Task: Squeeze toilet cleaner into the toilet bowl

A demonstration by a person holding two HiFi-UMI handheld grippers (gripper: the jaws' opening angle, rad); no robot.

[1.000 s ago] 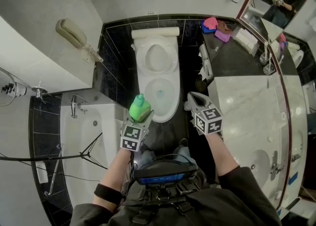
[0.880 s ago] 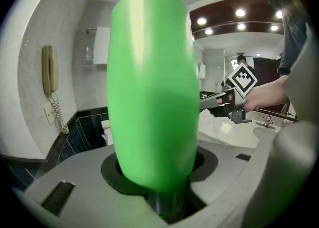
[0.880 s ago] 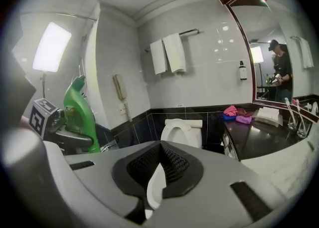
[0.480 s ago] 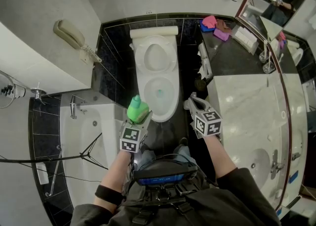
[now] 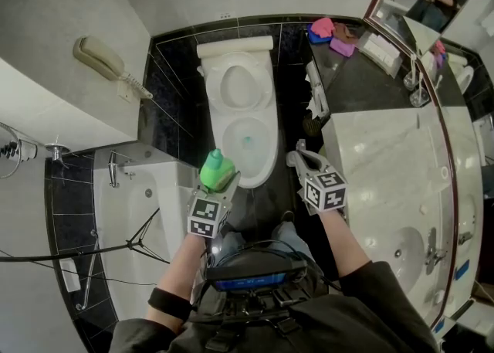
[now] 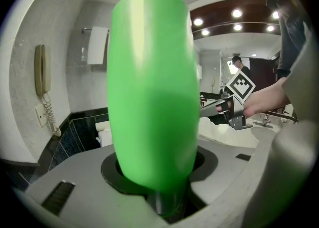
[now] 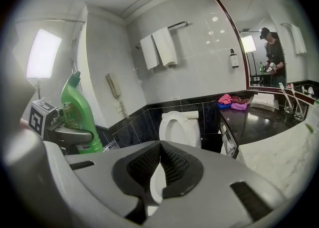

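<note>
No words, brands or numbers can be read anywhere. The marker cube (image 5: 204, 216) at 7 o'clock in the head view and the second marker cube (image 5: 325, 191) at 4 o'clock carry only black-and-white square patterns, no letters. The bottle (image 7: 79, 106), at 9 o'clock in the right gripper view, has a small label (image 7: 83, 147) at its foot, too blurred to read.

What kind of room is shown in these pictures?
A bathroom, probably a hotel's: a white toilet with its lid up, a bathtub beside it, and a wall telephone.
</note>
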